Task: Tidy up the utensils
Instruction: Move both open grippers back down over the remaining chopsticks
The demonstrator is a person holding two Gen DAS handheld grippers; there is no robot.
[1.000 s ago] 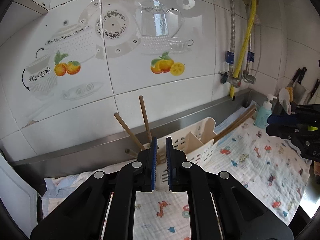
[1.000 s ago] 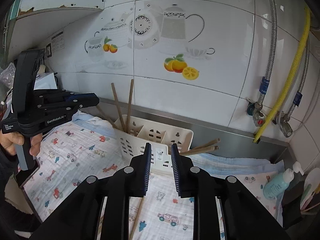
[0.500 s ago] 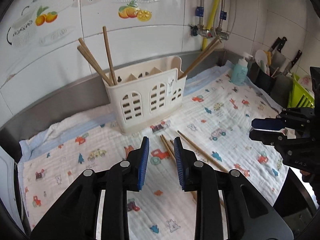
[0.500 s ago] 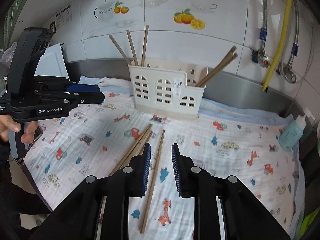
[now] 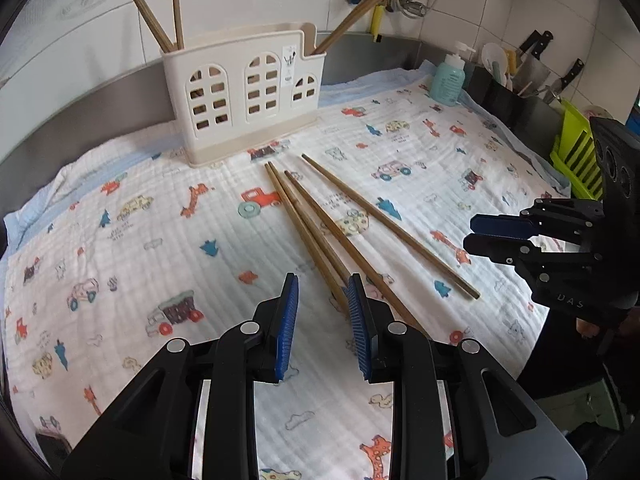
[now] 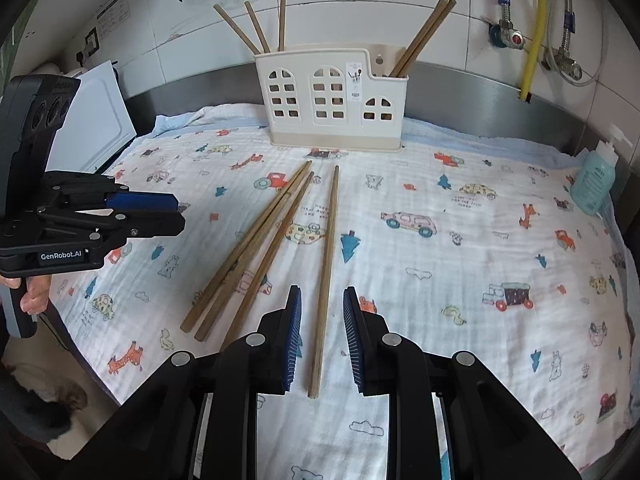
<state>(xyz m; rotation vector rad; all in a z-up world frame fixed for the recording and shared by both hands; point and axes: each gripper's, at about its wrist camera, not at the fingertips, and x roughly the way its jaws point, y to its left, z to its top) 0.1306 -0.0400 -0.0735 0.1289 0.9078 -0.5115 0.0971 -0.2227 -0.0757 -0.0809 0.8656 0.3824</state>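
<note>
Several wooden chopsticks (image 5: 320, 224) lie loose on the printed cloth, three bunched together (image 6: 256, 248) and one apart (image 6: 327, 268). A cream utensil holder (image 5: 244, 92) stands at the back with more chopsticks upright in it; it also shows in the right wrist view (image 6: 332, 100). My left gripper (image 5: 322, 300) is open and empty, above the near ends of the bunched chopsticks. My right gripper (image 6: 319, 308) is open and empty, its jaws either side of the single chopstick, above it.
A printed cloth (image 6: 460, 280) covers the counter. A teal soap bottle (image 5: 448, 76) stands at the back right, with a knife and utensil rack (image 5: 520, 80) and a green rack (image 5: 576, 148) beyond. A white board (image 6: 96, 120) leans at the left. Tiled wall and pipes (image 6: 536, 20) behind.
Both grippers pulled back from the holder and tilted down toward the cloth. The left gripper's jaws opened wider. The loose chopsticks came into view.
</note>
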